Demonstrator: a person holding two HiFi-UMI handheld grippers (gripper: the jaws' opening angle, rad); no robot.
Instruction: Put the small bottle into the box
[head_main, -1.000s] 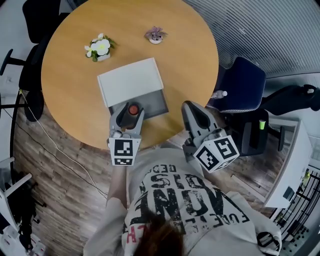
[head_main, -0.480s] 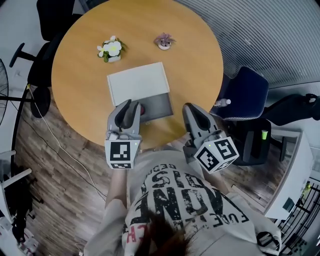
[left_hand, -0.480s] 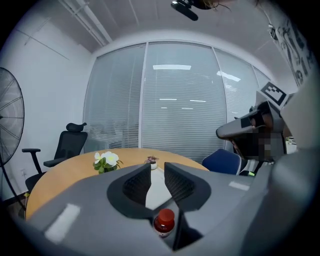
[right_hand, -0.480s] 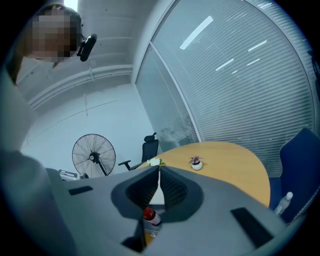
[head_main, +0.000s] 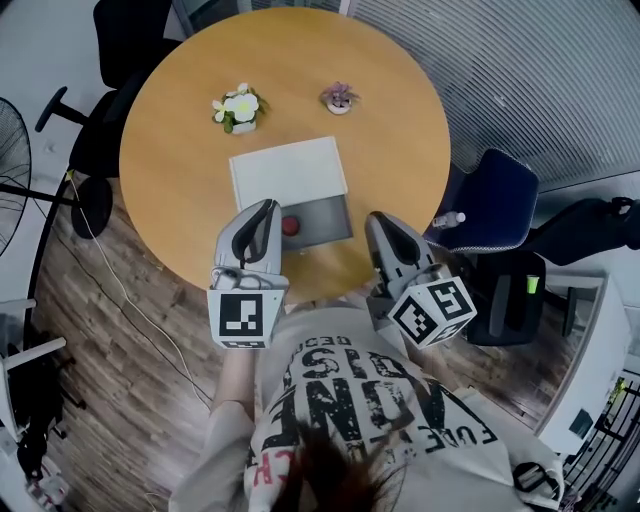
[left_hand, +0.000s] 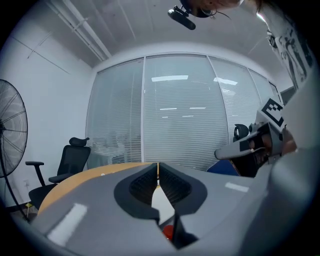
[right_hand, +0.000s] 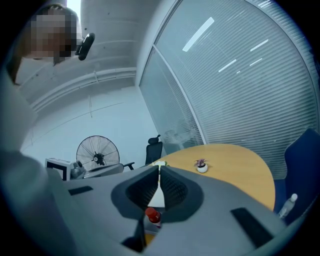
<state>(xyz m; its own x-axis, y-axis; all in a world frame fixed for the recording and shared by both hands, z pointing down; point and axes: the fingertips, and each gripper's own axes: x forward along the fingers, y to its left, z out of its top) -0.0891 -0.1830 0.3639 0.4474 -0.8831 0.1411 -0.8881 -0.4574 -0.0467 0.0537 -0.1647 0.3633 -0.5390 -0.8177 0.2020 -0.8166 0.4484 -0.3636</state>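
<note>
Beyond the box (head_main: 288, 172) on the bench (head_main: 180, 150) stand a white flower pot (head_main: 237, 108) and a purple plant (head_main: 339, 97) (both well clear). The small bottle (head_main: 291, 225), red-capped, sits inside the box. The left claw (head_main: 265, 207), just beside the box, has just been closing and is empty. The right claw (head_main: 376, 217) is closed and empty too.

Round table (head_main: 400, 150), white flowers (head_main: 238, 107), blue chair (head_main: 497, 195)

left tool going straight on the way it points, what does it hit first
Probably nothing close. The left tool, its jaws just closing with nothing between them, points nearly level over the box. Beyond, it might meet the far edge of the table or the glass wall; depth is unclear.
</note>
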